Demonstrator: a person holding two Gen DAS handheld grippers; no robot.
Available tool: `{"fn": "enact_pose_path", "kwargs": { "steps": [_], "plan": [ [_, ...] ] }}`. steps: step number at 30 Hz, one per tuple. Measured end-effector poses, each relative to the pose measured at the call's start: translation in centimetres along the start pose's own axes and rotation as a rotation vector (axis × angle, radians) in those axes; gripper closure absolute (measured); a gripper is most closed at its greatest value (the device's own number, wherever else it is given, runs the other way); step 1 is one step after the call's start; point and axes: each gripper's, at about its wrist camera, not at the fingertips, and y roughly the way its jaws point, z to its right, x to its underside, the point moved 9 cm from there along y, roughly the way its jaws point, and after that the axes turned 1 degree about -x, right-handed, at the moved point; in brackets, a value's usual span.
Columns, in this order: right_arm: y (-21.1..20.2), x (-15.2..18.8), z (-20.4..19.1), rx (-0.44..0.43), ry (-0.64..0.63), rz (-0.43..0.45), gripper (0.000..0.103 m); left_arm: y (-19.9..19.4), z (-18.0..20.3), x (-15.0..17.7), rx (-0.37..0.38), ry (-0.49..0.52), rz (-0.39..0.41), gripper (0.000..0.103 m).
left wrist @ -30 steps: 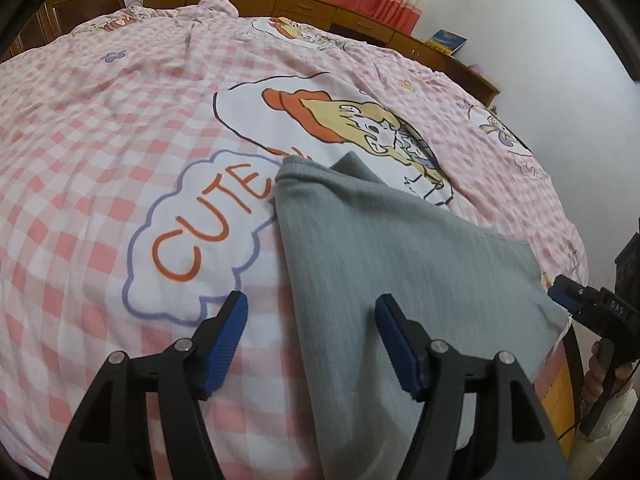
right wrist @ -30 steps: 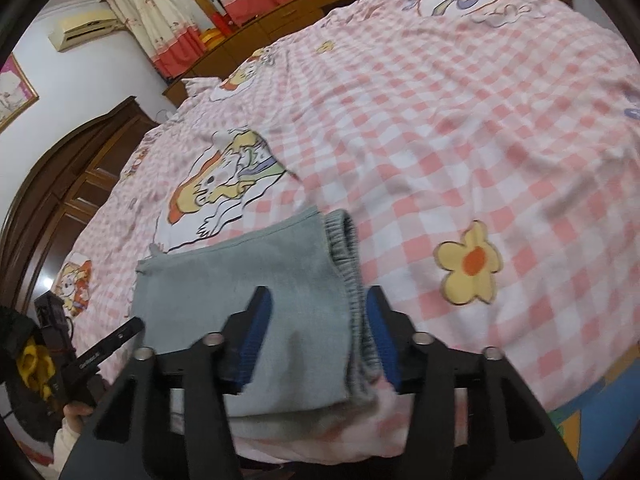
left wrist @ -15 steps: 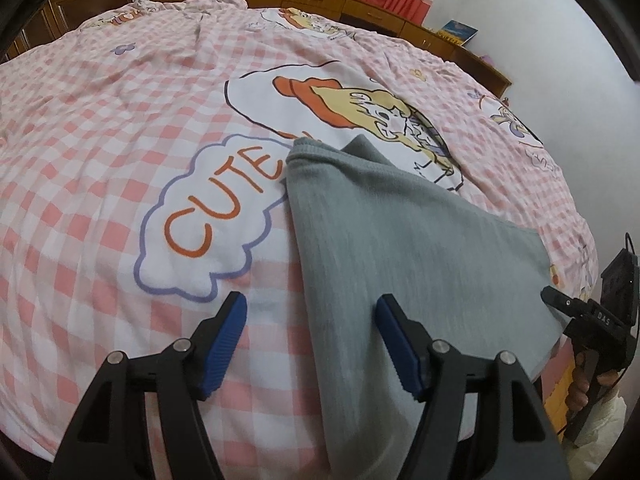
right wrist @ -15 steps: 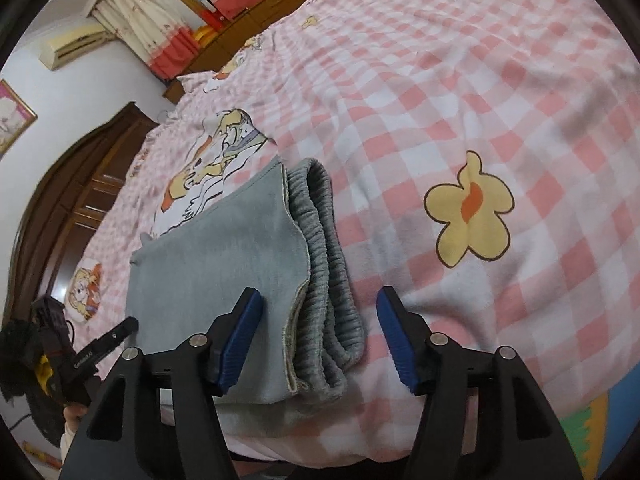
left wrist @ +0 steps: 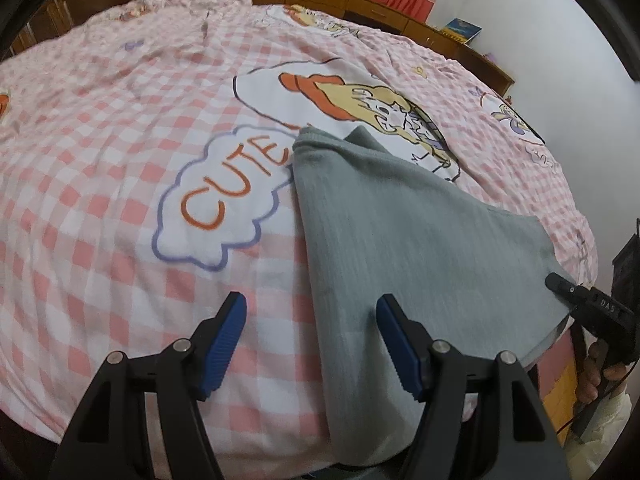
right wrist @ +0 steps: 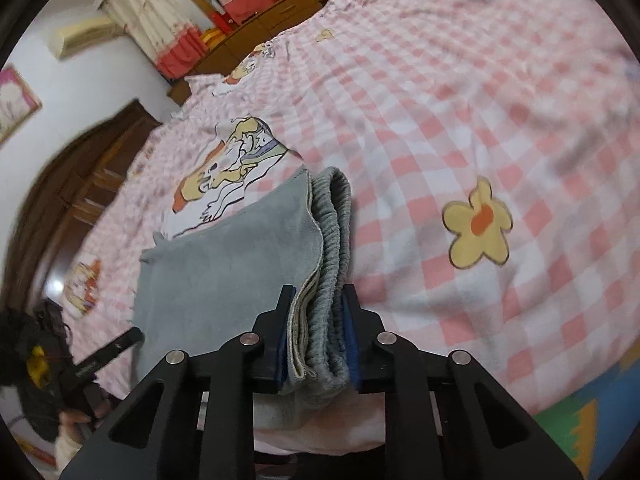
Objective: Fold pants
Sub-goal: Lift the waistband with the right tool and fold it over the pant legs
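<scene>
Grey pants [left wrist: 408, 240] lie folded flat near the bed's front edge, on the pink checked sheet. My left gripper [left wrist: 310, 334] is open; its right blue pad hovers over the pants' folded side edge, its left pad over bare sheet. In the right wrist view the same pants [right wrist: 224, 276] show their ribbed waistband [right wrist: 334, 240] stacked with the leg hems. My right gripper [right wrist: 316, 336] is shut on that stack at the near corner. The right gripper's black tip [left wrist: 584, 300] shows at the far right of the left wrist view.
The bed [left wrist: 100, 152] carries a cartoon print with the word CUTE [left wrist: 236, 188] left of the pants. A yellow flower print [right wrist: 478, 224] lies right of the waistband. Wooden cabinets [left wrist: 360, 4] and red curtains line the far wall. A hand [left wrist: 596, 372] holds the right gripper.
My right gripper has closed on the waistband and hems, which were loose between open pads before. The left gripper stayed open and drew back slightly.
</scene>
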Motion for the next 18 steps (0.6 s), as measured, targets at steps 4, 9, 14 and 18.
{"fn": "enact_pose_path", "kwargs": {
  "steps": [4,9,14,18],
  "plan": [
    [-1.2,-0.6,-2.2,0.099,-0.107,0.009,0.081,0.7,0.4,1.4,-0.007,0.021,-0.042,0.032],
    [-3.3,-1.5,-7.8,0.15,-0.277,0.06,0.081,0.2,0.3,2.0,0.026,0.009,-0.038,0.032],
    [-3.5,-1.1,-15.1,0.118,-0.442,0.076,0.081,-1.8,-1.6,0.9,0.019,-0.031,0.026,0.032],
    [-1.1,0.8,-20.8,0.096,-0.562,0.05,0.081,-3.6,-3.5,0.3,0.0,-0.055,0.075,0.032]
  ]
}}
